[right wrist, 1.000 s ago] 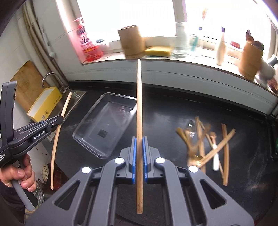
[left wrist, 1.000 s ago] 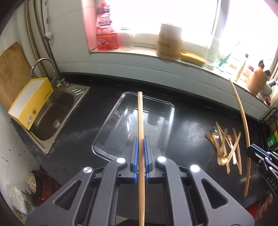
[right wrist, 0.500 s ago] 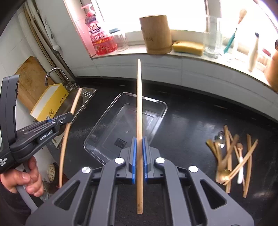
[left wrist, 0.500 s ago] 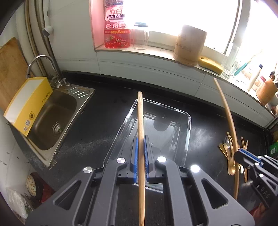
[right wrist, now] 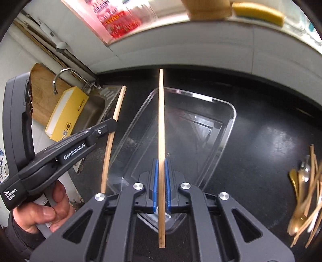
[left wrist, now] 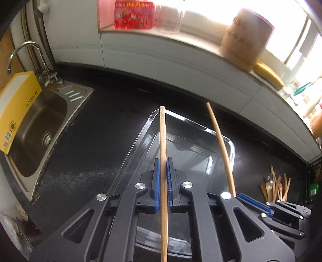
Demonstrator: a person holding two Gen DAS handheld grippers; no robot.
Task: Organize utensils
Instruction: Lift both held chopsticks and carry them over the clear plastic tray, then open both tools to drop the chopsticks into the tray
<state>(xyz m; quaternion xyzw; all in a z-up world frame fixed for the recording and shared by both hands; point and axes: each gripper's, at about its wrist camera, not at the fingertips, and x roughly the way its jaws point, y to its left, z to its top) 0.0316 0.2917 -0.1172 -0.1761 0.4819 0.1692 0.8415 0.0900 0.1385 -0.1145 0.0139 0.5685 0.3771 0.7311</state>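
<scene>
Where the black bench [left wrist: 96, 125] runs under the white-tiled window ledge, it carries everything else: a steel sink [left wrist: 38, 129] sunk into its left end, with a curved tap [left wrist: 26, 54] behind it and a yellow box [left wrist: 16, 108] leaning over its near rim. In the middle of the bench lies a clear plastic tray [right wrist: 223, 129], with no utensil visible in it. Both tools hang over the near part of this tray. The left gripper [left wrist: 163, 186] has its blue-padded jaws pinching a bamboo chopstick [left wrist: 163, 161], which runs straight up between them, its far tip over the tray's far left corner. In the right wrist view this same tool shows from the side at left, held by the person's left hand [right wrist: 43, 213]. The right gripper [right wrist: 161, 186] has its jaws pressed onto a second chopstick [right wrist: 161, 131], whose far tip reaches past the tray's far rim; in the left wrist view it slants up over the right half of the tray. Well apart, at the right end of the bench, a loose heap of utensils [right wrist: 306, 193] waits: more bamboo sticks and gold-coloured spoons, blurred. On the ledge stand a red-labelled bottle [left wrist: 134, 14], a wooden canister [left wrist: 245, 38] and a yellow sponge [left wrist: 268, 74]
</scene>
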